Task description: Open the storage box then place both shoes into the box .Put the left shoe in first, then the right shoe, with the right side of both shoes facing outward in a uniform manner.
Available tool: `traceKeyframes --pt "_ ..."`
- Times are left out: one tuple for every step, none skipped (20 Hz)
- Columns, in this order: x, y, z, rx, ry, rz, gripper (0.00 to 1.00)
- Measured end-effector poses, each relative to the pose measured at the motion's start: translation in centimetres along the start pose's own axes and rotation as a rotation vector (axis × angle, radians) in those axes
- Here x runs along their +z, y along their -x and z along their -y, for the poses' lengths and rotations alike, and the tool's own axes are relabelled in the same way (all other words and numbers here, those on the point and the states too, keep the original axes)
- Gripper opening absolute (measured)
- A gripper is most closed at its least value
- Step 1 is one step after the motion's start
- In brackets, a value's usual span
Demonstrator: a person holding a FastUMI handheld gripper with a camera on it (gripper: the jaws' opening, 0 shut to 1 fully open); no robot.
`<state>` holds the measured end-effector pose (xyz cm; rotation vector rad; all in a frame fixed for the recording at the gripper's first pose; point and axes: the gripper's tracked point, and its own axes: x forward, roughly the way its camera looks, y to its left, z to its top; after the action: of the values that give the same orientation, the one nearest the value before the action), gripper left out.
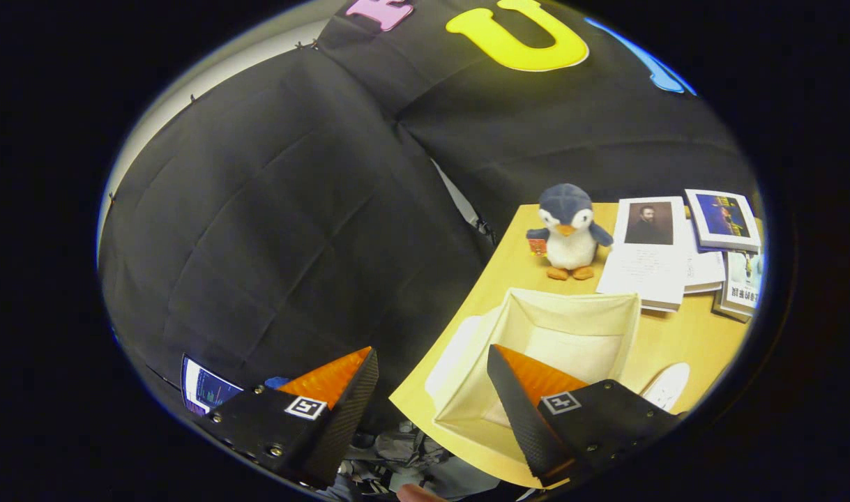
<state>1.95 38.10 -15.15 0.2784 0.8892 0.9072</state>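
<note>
A cream fabric storage box stands open on the wooden table, its inside bare as far as I can see. Its lid flap hangs off the box's left side. My gripper is open, held above the table's near-left corner with nothing between the fingers. One finger hangs over the box's near wall; the other finger is out past the table edge, in front of the black cloth. A white shoe lies on the table to the right of the box, partly hidden behind the gripper body.
A plush penguin stands just beyond the box. Several books and booklets lie stacked to the penguin's right. The table edge runs diagonally beside the box. A screen shows low down beside the outer finger.
</note>
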Motion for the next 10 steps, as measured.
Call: traceKeyframes --pt "0.1 0.8 1.1 -0.019 -0.008 0.009 0.96" --pt "-0.1 1.6 2.1 -0.037 -0.019 0.018 0.96" --pt "-0.1 2.3 3.2 -0.051 -0.028 0.025 0.96" --pt "-0.3 2.9 3.9 -0.064 -0.036 0.03 0.96" --pt "-0.4 3.6 5.1 -0.083 -0.043 0.036 0.96" --pt "-0.7 4.1 6.1 -0.104 -0.046 0.043 0.96" --pt "-0.8 4.8 7.3 -0.126 -0.047 0.051 0.96" --pt "-1.1 5.5 8.5 -0.153 -0.05 0.057 0.96" --pt "-1.5 5.9 9.7 -0.175 -0.055 0.059 0.96" --pt "-2.2 6.6 11.3 -0.203 -0.066 0.053 0.96"
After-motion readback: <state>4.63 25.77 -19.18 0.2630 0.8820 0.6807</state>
